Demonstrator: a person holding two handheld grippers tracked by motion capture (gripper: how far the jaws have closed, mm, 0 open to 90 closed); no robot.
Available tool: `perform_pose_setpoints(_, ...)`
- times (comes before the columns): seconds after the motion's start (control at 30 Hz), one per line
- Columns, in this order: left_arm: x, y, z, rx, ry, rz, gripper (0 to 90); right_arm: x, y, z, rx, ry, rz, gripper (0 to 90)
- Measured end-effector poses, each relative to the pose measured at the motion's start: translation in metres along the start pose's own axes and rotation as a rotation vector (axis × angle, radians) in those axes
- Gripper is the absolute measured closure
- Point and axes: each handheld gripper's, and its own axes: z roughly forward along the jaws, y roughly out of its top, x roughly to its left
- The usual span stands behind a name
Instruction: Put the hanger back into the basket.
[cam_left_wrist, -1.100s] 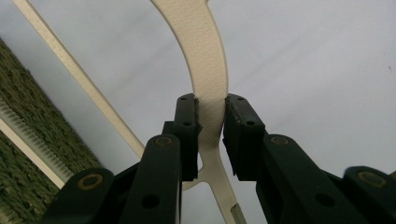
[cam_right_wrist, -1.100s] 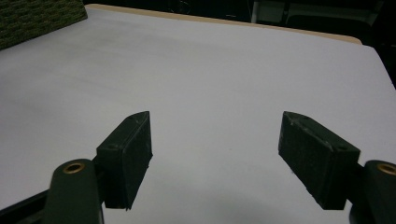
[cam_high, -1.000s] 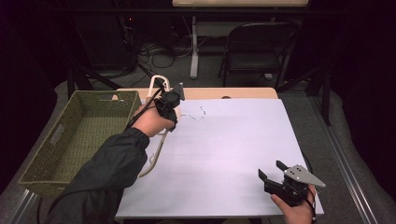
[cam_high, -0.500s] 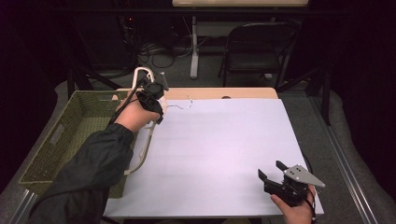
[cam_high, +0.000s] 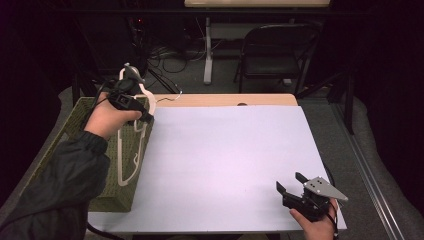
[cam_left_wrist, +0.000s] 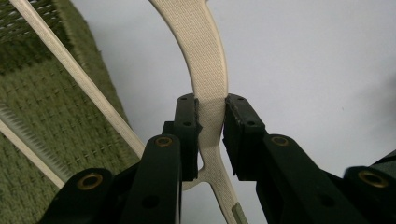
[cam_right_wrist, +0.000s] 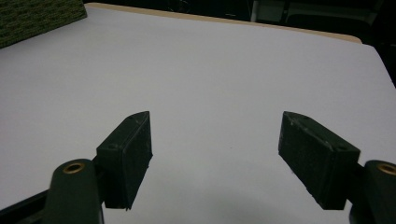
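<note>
High view, left gripper (cam_high: 131, 102) clamping hanger (cam_high: 131, 150), basket (cam_high: 75, 131) edge

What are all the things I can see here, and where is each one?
Hanger: one, cream, held above the basket's right edge.
Basket: one, green woven, left of the table.
Sheet: one, white, covering the table.
Table: one, wooden, its edge showing at the far side.
Chair: one, dark, behind the table.
Left gripper: one, black, shut on the hanger.
Right gripper: one, black, open, near right corner.
</note>
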Motion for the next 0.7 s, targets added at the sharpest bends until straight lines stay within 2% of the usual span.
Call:
perform_pose_setpoints(0.1,0.012,-0.008,-0.008,-0.023,-0.014,-0.025,75.7,0.000,0.000,0.000,-0.004,-0.001,0.002,25.6)
perform_pose_setpoints(0.37,0.044,-0.028,-0.021,-0.080,-0.098,-0.108,75.7,0.002,0.000,0.001,0.000,0.002,0.004,25.6)
perform_pose_setpoints(0.7,0.069,-0.043,-0.023,-0.129,-0.123,-0.214,75.7,0.001,0.000,0.000,-0.003,0.000,0.004,25.6)
